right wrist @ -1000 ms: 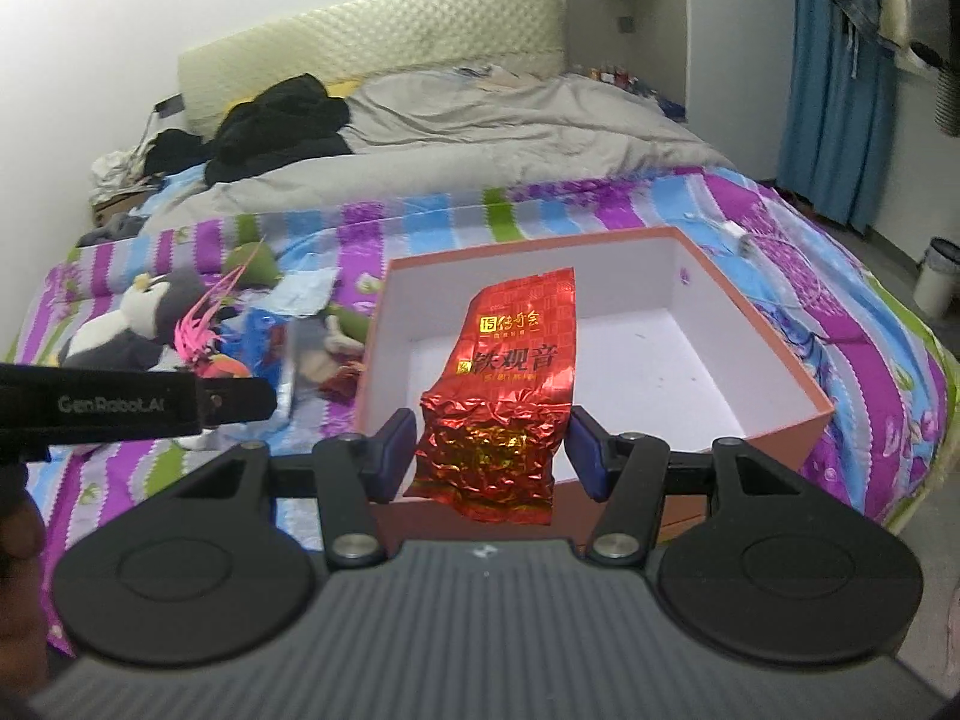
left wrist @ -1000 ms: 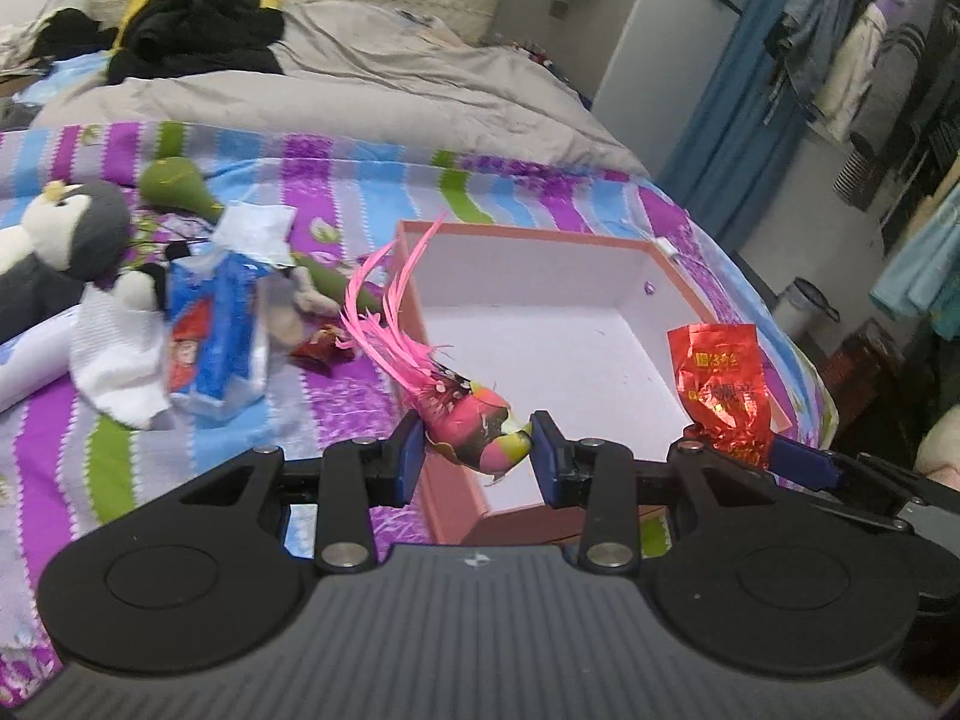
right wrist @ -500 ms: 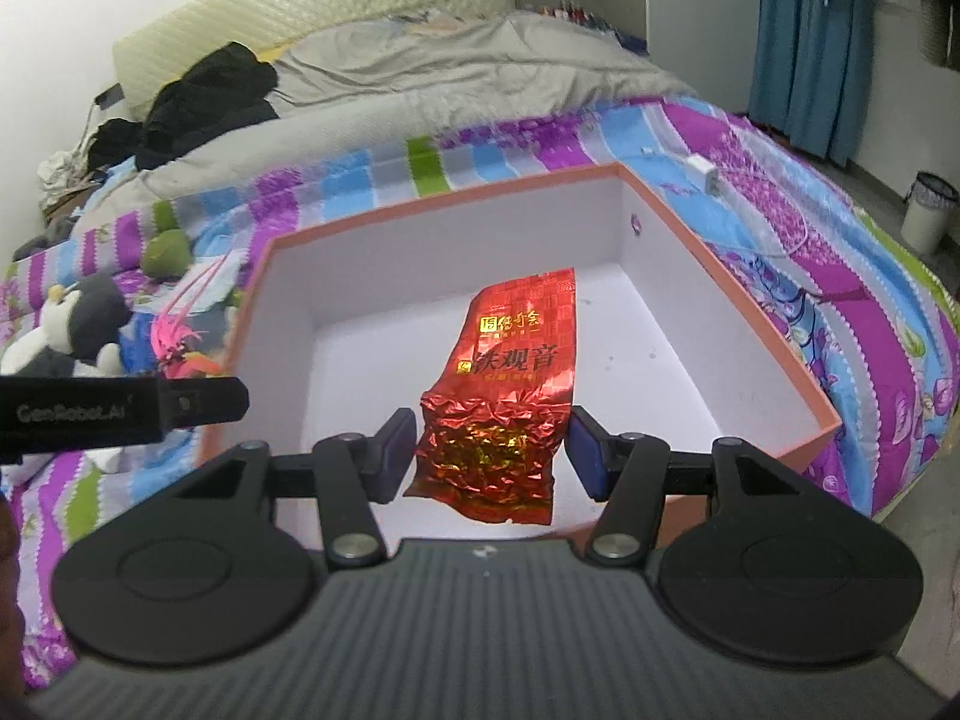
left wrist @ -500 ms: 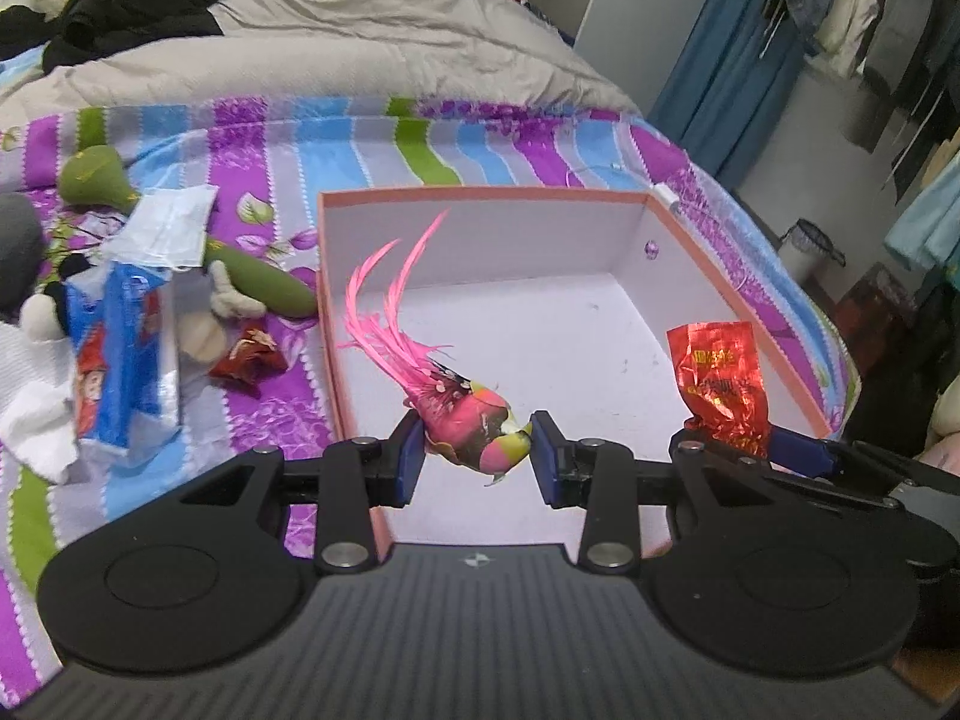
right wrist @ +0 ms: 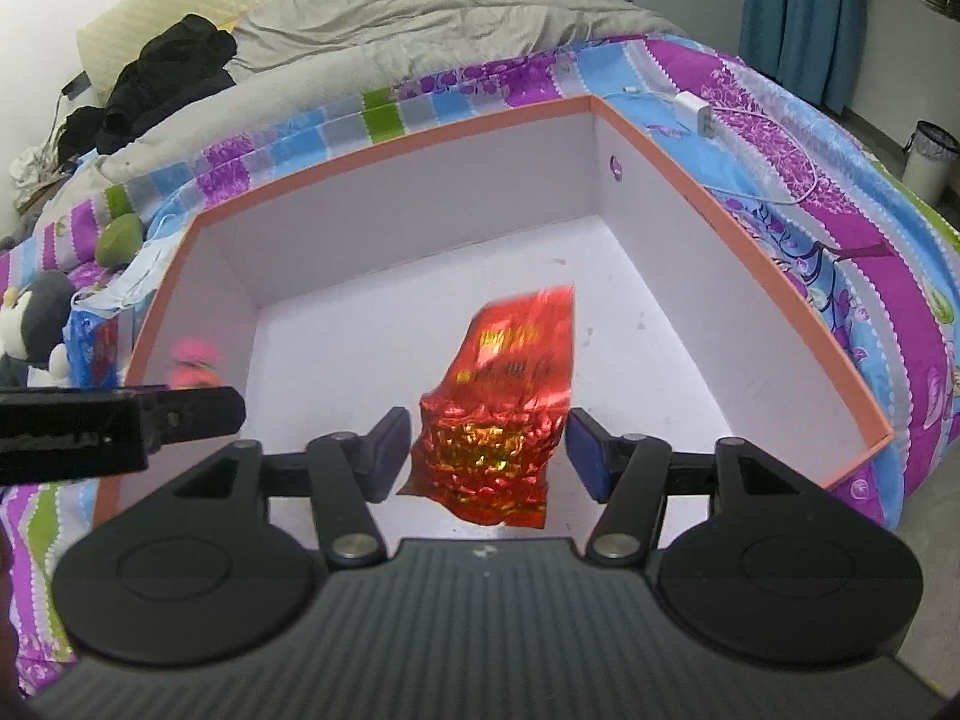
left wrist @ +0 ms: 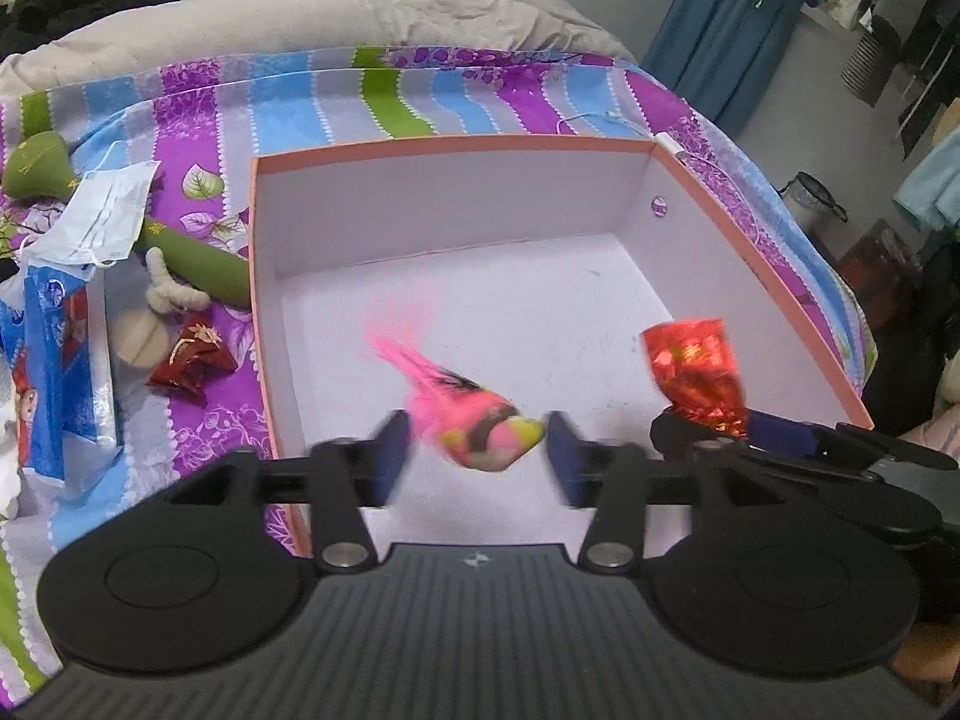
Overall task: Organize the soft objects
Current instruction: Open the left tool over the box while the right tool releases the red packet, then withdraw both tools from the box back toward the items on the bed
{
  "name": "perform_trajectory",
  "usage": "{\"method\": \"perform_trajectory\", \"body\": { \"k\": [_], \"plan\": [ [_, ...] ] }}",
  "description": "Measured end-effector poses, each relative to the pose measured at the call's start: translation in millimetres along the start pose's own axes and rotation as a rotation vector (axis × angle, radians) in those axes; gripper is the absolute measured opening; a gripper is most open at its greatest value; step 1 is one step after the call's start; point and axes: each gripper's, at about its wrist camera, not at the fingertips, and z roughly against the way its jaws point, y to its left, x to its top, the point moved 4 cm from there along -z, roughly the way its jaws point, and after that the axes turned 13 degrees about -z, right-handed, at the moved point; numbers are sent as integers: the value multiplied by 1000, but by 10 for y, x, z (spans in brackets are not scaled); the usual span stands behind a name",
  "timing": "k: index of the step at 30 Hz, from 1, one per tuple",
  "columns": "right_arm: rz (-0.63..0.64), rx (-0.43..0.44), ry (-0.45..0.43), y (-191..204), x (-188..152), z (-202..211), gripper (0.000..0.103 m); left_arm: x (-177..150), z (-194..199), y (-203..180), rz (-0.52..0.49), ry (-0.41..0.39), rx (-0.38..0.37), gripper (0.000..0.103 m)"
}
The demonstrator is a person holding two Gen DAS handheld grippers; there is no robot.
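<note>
Striped bedspread point(left wrist: 420, 84), box point(left wrist: 450, 147) | left jaws just opened, feathered toy point(left wrist: 474, 429) seemingly loose | right jaws parted beside foil packet point(right wrist: 498, 414)

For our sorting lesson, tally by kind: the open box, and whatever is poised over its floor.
Pink feathered toy: 1
Red foil packet: 1
Open box: 1
Total: 3

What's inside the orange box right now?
Inside the orange box, the white floor looks bare. A pink feathered toy and a red foil packet hang above it, hiding the patches beneath.
</note>
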Motion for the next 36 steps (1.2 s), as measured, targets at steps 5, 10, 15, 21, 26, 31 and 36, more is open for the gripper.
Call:
{"method": "perform_trajectory", "body": {
  "k": [5, 10, 15, 21, 26, 31, 36],
  "plan": [
    [-17, 1, -5, -20, -4, 58, 67, -10, 89, -7, -2, -16, 5, 66],
    [-18, 13, -21, 15, -36, 211, 67, -25, 279, -19, -13, -39, 17, 66],
    [-13, 30, -51, 72, -79, 432, 67, -82, 538, -49, -22, -65, 26, 66],
    [-2, 51, -86, 135, -163, 729, 67, -225, 897, -112, -28, -97, 32, 66],
    [5, 76, -118, 202, -267, 1012, 67, -368, 1204, -152, -27, -126, 41, 66],
    [22, 108, -155, 283, -389, 1300, 67, -520, 1521, -157, -23, -157, 53, 66],
    [39, 129, -179, 360, -545, 1541, 67, -692, 1826, -166, -23, -191, 61, 66]
  ]
}}
